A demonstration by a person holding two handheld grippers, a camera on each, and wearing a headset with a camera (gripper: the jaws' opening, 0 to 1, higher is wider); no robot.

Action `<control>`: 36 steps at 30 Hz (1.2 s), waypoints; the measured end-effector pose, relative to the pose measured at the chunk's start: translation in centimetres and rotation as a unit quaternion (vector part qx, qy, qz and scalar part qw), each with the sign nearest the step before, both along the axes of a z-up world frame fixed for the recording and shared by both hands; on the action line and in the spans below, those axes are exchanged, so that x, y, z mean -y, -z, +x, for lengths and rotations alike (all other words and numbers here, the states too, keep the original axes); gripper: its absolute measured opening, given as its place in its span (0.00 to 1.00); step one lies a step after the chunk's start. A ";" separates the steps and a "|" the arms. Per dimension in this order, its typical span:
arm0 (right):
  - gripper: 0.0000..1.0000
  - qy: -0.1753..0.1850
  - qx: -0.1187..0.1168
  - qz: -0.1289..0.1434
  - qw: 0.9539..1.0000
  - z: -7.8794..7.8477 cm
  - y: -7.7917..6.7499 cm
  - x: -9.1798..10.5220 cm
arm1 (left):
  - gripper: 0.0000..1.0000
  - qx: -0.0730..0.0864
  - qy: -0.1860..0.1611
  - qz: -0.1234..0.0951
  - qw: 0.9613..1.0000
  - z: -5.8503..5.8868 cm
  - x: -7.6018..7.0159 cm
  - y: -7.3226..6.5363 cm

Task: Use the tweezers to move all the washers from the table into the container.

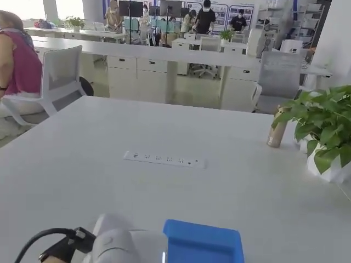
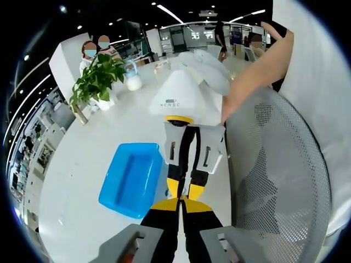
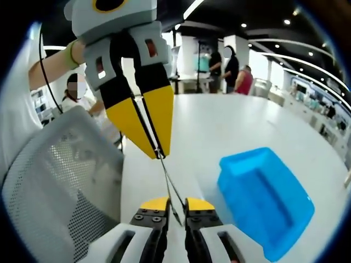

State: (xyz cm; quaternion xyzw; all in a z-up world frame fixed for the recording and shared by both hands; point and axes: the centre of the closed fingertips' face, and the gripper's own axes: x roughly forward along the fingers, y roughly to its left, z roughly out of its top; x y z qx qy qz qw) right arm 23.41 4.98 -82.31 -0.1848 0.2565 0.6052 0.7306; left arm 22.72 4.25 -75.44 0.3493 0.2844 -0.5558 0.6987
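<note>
Thin metal tweezers (image 3: 168, 183) run between the two grippers, which face each other tip to tip. In the right gripper view my right gripper (image 3: 176, 205) at the bottom is shut on the near end of the tweezers. My left gripper (image 3: 158, 153) comes down from above, its yellow fingers (image 3: 162, 115) pinched on the far end. The left gripper view shows the same meeting, with my left gripper (image 2: 181, 204) low and the right gripper (image 2: 185, 189) above it. The blue container (image 3: 264, 200) (image 2: 131, 178) (image 1: 203, 242) stands open on the white table just beside them. A gripper's white body (image 1: 116, 242) shows at the head view's bottom edge.
A grey mesh chair (image 3: 60, 181) (image 2: 274, 186) stands close behind the grippers. A white power strip (image 1: 164, 159) lies mid-table. A potted plant (image 1: 326, 129) and a tan bottle (image 1: 277, 131) stand at the right. A person (image 1: 16, 66) sits at the far left.
</note>
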 end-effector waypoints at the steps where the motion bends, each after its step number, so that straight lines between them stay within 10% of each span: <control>1: 0.06 0.001 -0.002 0.001 1.000 0.0 0.0 0.0 | 0.00 -0.003 0.001 0.002 1.000 0.1 0.1 0.0; 12: 0.06 -0.021 -0.005 -0.011 1.000 0.7 -0.5 0.4 | 0.00 -0.020 0.021 0.004 1.000 1.4 1.5 -0.3; 15: 0.04 -0.020 -0.009 -0.009 1.000 0.7 -0.3 0.7 | 0.00 -0.031 0.009 -0.019 0.999 1.4 1.9 -0.5; 19: 0.03 -0.011 -0.022 0.005 1.000 0.8 -0.4 0.9 | 0.13 -0.037 -0.056 -0.101 0.993 2.4 2.5 -1.9; 23: 0.03 -0.007 -0.024 0.012 1.000 1.0 -0.3 1.0 | 0.00 -0.039 -0.055 -0.113 0.991 2.4 1.8 -2.0; 26: 0.03 -0.008 -0.022 0.016 1.000 1.1 -0.4 0.9 | 0.00 -0.082 -0.075 -0.122 0.986 1.7 2.0 -0.9; 27: 0.03 -0.011 -0.016 0.015 1.000 1.1 -0.4 1.0 | 0.00 -0.068 -0.071 -0.130 0.987 2.0 2.1 -0.9; 31: 0.03 -0.017 -0.002 0.019 1.000 0.7 -0.3 1.1 | 0.00 -0.100 -0.084 -0.192 0.973 1.5 3.0 -1.9; 36: 0.03 -0.006 -0.012 0.031 0.999 1.0 -0.3 1.3 | 0.00 -0.092 -0.056 -0.187 0.976 0.8 2.9 -2.1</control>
